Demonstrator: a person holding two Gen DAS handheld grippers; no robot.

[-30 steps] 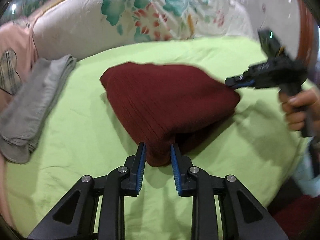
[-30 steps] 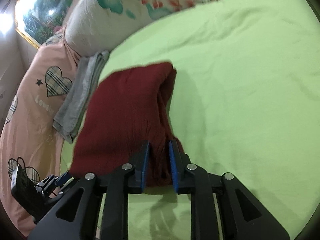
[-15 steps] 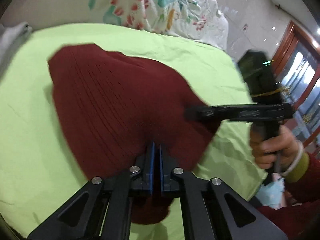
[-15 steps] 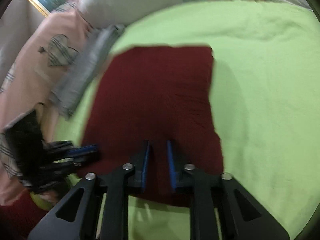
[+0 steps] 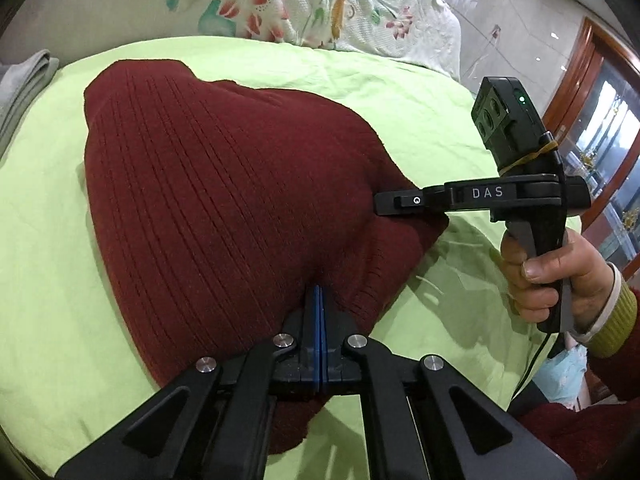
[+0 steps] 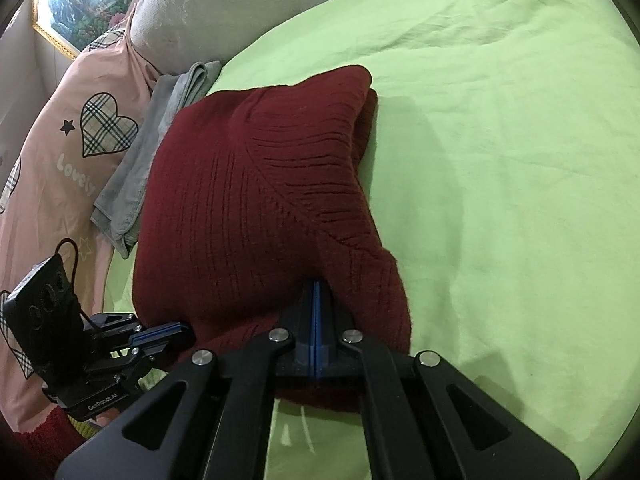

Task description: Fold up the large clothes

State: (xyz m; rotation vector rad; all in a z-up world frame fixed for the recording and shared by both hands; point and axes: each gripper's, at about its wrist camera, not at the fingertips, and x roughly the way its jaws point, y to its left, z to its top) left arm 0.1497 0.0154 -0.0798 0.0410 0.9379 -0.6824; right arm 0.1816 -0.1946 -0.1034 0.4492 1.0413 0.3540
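Observation:
A dark red ribbed knit sweater (image 5: 208,200), folded into a thick bundle, lies on the light green bedsheet (image 5: 40,264). My left gripper (image 5: 318,292) is shut on the sweater's near edge. My right gripper (image 6: 315,286) is shut on another near edge of the sweater (image 6: 256,184). In the left wrist view the right gripper (image 5: 382,204) reaches in from the right, its tip pressed into the sweater's side. In the right wrist view the left gripper (image 6: 182,326) shows at the lower left, against the sweater's edge.
A folded grey garment (image 6: 160,136) lies beside the sweater toward the pillows. A floral quilt (image 5: 304,4) and a pink heart-print pillow (image 6: 80,140) line the head of the bed. Bare green sheet (image 6: 500,160) spreads to the right.
Both grippers went from open around the sweater's edges to shut on the fabric. The left closed first, then the right. The sweater has bunched up toward the grippers.

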